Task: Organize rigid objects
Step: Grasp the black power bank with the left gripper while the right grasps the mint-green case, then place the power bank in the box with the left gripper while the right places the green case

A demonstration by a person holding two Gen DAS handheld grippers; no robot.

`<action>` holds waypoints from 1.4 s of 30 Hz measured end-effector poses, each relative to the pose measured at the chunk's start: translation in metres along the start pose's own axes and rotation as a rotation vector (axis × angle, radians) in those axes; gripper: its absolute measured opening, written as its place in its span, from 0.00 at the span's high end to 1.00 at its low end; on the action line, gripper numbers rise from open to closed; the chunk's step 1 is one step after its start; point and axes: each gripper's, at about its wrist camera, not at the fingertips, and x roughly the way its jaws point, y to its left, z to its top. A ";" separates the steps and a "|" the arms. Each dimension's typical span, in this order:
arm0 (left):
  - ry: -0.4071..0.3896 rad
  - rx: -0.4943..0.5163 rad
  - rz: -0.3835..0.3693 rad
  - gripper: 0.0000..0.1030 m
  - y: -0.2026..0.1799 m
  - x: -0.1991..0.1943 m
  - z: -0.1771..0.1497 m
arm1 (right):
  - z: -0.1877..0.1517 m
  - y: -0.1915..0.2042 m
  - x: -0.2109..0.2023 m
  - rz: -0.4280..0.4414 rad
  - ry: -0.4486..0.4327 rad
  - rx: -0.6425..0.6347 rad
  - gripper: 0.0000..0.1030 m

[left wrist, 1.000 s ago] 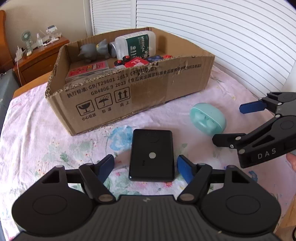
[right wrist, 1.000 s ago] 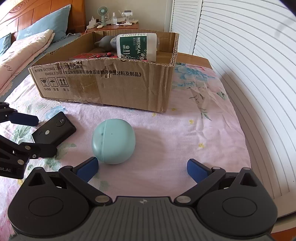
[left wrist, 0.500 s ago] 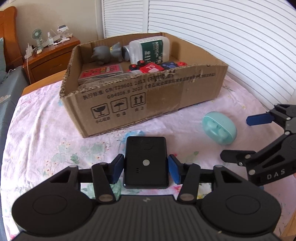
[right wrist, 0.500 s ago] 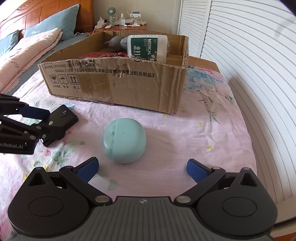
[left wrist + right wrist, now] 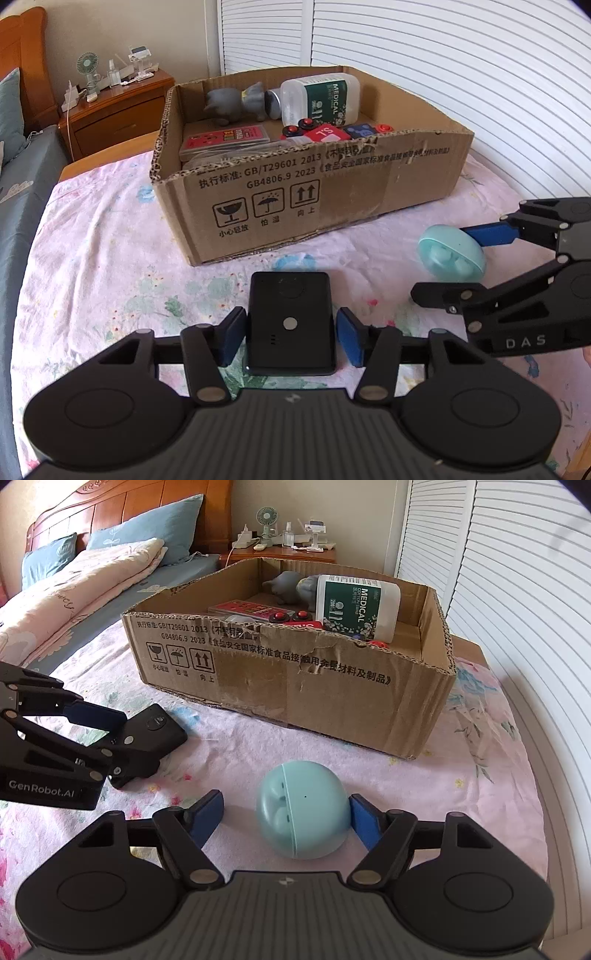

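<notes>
A flat black device [image 5: 290, 321] lies on the flowered cloth in front of the cardboard box [image 5: 332, 195]. My left gripper [image 5: 290, 338] is closed around its near end, blue pads touching both sides. A pale teal egg-shaped case [image 5: 303, 810] lies to the right; it also shows in the left wrist view [image 5: 450, 254]. My right gripper [image 5: 286, 821] is open around it, the right pad touching, the left pad apart. The black device [image 5: 155, 734] and the left gripper [image 5: 92, 734] also show in the right wrist view.
The box holds a white medical bottle [image 5: 319, 98], a grey toy figure [image 5: 232, 103], a red packet [image 5: 225, 138] and small red-capped items. A wooden nightstand [image 5: 110, 110] stands behind. White louvred doors run along the right. A bed with pillows [image 5: 110, 554] lies left.
My left gripper moved forward and closed its pads onto the black device. My right gripper moved forward until the teal case sat between its fingers, and narrowed.
</notes>
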 end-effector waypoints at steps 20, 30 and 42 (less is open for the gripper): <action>0.015 0.014 -0.002 0.50 -0.009 0.005 0.007 | 0.003 -0.009 0.000 -0.013 -0.013 0.006 0.43; 0.047 0.038 -0.038 0.51 -0.010 -0.001 0.009 | 0.001 -0.010 -0.008 -0.003 0.005 -0.022 0.44; 0.062 0.104 -0.082 0.51 -0.013 -0.028 0.017 | 0.006 -0.015 -0.032 0.019 0.004 -0.065 0.44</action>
